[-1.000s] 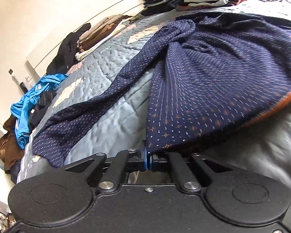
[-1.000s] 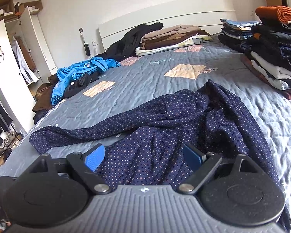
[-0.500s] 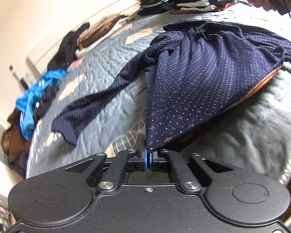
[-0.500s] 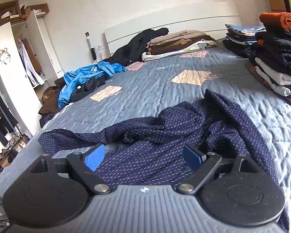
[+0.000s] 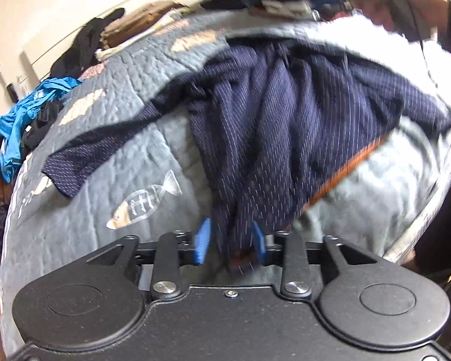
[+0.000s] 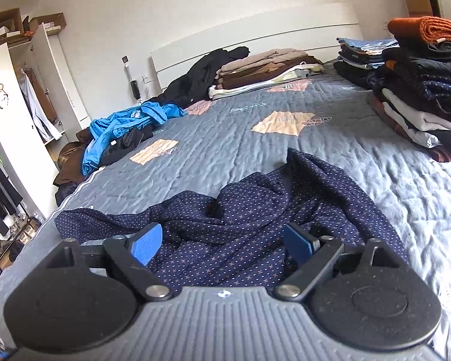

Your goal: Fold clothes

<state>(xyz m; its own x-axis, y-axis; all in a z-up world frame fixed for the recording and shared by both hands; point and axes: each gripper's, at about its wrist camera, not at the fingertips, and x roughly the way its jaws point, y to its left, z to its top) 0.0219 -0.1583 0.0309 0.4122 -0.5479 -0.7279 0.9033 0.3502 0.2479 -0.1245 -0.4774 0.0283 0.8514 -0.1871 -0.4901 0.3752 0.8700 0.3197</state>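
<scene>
A navy dotted garment (image 5: 285,120) with an orange inner edge lies rumpled on the grey quilt (image 5: 120,96), one sleeve stretched out to the left. My left gripper (image 5: 230,241) hangs over the garment's near end. Its jaws are opening, and the bunched hem sits loosely between the blue pads (image 5: 202,240) with a gap on the left side. In the right wrist view the same garment (image 6: 255,216) is heaped just ahead of my right gripper (image 6: 222,245). That gripper stands wide open above the cloth and holds nothing.
Tall stacks of folded clothes (image 6: 421,90) fill the bed's right side. A brown folded pile (image 6: 264,72) and a black jacket lie by the headboard. A blue garment (image 6: 129,123) lies at the left edge, next to a wardrobe (image 6: 15,105). A person's hand (image 5: 406,0) is at the far right.
The left gripper rose and drew back with the hem, then its jaws parted from shut. The garment bunched up and slid toward the near edge of the bed. The right gripper stayed put.
</scene>
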